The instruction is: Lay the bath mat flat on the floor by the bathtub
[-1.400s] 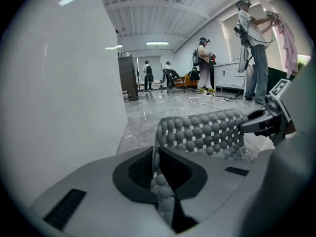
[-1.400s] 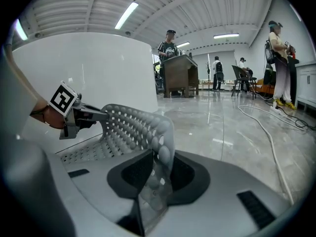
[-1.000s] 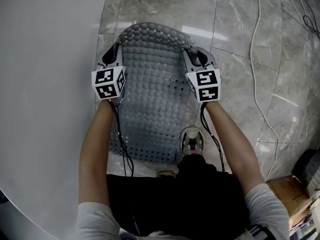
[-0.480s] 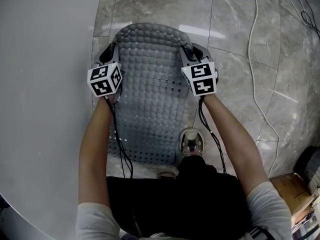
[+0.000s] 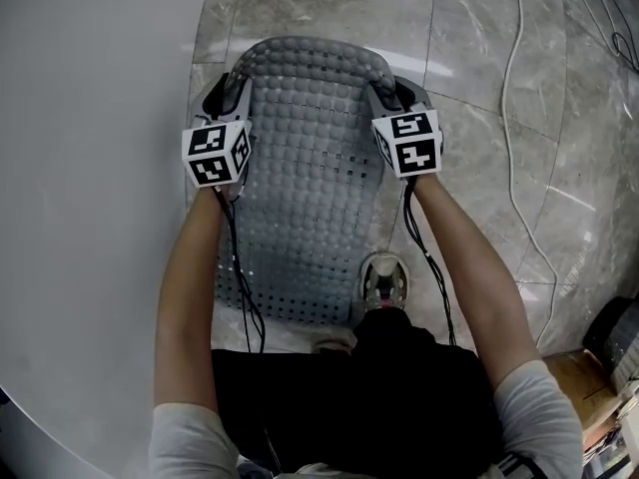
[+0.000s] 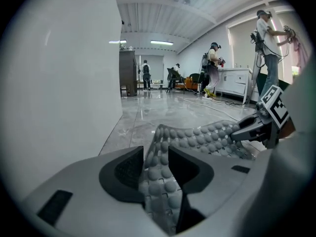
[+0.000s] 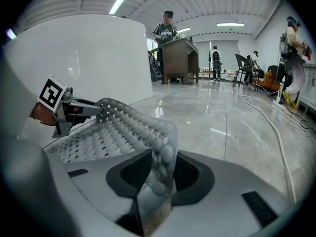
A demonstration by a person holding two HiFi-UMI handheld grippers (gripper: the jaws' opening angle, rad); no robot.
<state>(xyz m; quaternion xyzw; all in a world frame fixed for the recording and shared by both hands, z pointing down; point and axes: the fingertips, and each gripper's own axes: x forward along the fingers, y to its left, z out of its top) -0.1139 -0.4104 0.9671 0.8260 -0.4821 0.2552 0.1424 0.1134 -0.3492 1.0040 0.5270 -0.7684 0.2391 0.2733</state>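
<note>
The grey studded bath mat (image 5: 310, 168) lies lengthwise on the marble floor beside the white bathtub (image 5: 90, 218), its far corners raised. My left gripper (image 5: 226, 96) is at the far left corner. In the left gripper view its jaws (image 6: 155, 167) are opening, and the mat's edge (image 6: 160, 152) stands loosely between the pads. My right gripper (image 5: 395, 94) is at the far right corner. Its jaws (image 7: 160, 169) are also opening, but the curled mat edge (image 7: 165, 147) still fills the gap between the pads.
A white cable (image 5: 509, 118) runs over the floor tiles to the right. My shoe (image 5: 382, 282) is at the mat's near right edge. A cardboard box (image 5: 579, 377) sits at the lower right. People and furniture stand far across the room.
Both grippers moved slightly forward and back with the mat's far corners. The mat's far end has settled lower and flatter on the floor.
</note>
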